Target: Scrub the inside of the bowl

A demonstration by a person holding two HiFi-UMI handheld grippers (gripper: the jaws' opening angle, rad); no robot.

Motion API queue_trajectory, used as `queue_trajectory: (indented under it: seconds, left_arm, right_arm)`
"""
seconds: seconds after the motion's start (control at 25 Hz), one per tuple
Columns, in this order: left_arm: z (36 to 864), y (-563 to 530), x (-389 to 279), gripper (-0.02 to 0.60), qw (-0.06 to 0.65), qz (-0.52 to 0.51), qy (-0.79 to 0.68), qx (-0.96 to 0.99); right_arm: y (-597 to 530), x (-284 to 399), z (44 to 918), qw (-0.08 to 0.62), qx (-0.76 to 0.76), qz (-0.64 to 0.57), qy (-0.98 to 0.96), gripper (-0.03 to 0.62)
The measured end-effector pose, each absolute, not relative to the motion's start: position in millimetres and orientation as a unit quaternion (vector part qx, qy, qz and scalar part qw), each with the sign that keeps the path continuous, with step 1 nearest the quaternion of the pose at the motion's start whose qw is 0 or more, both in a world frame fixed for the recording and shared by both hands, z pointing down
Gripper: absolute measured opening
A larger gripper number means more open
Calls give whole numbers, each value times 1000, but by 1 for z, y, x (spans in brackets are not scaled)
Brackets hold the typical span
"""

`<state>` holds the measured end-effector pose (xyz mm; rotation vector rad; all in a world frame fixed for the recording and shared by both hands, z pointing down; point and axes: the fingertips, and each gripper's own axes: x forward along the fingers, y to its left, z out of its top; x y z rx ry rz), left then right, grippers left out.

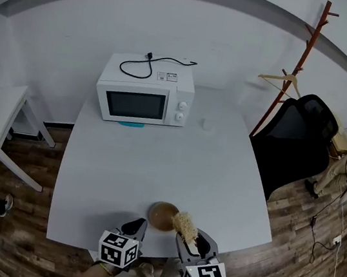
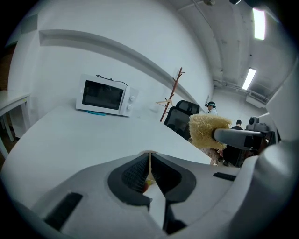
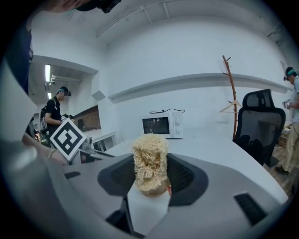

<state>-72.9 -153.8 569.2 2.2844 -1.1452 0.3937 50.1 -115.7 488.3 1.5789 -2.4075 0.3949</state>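
Worktop point(image 1: 156, 164): pale and broad, white wall behind, wood floor all round; mostly bare, so plenty of room to work.
Microwave point(image 1: 144, 99): parked at the far edge by the wall, cord coiled on top, well apart from the action.
Chair point(image 1: 293, 144) and coat stand point(image 1: 304, 57): off to the right, clear of both arms.
Bowl point(image 1: 161, 216): brown, upright, close to the worktop's near edge, right in front of both tools, within easy reach of either.
Right gripper point(image 1: 188, 236): jaws clamped on the base of the scrubber point(image 1: 185, 223), fibrous head poking forward past the tips so the rough end meets the bowl first.
Scrubber position: straw-coloured head at the bowl's right rim; over it or touching, hard to call from above.
Left gripper point(image 1: 138, 223): jaws pressed together, nothing between them; tip just beside the bowl's left rim, probably set there to brace it against sliding.
Stage: lining up, by the look of it; no scrubbing inside yet.
Next: head of the scrubber down into the bowl, left side steadying.
Risk: bowl so near the edge, could skate off under a hard push.
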Motion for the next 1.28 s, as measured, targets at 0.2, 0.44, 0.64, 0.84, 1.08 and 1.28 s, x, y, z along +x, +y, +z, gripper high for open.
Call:
queue_trajectory:
  seconds: [0.2,0.44,0.64,0.84,1.08,1.28]
  left_arm:
    - [597,-170,-70,20,317,143,-435,830]
    - [618,-177,-66,21,353,147,-439,813]
    - [636,-182,-58,137,422,128,-415,796]
    - [651,-189,-54,137,471,113,-406,775]
    - [660,-196,-52,92,490,110,-408,762]
    - [660,-198,-47,60,489,115,-406,764]
  right_arm:
    - [-130,51,512,138,520,153,-829,184]
    - [-145,58,526,160,494,163,-839,184]
    - [-153,63,536,167,479,174,-844,184]
    - [-158,65,546,174,470,183,-846,184]
    - [-162,62,561,197,450,193,-849,184]
    - [-164,49,577,229,420,194,-857,184]
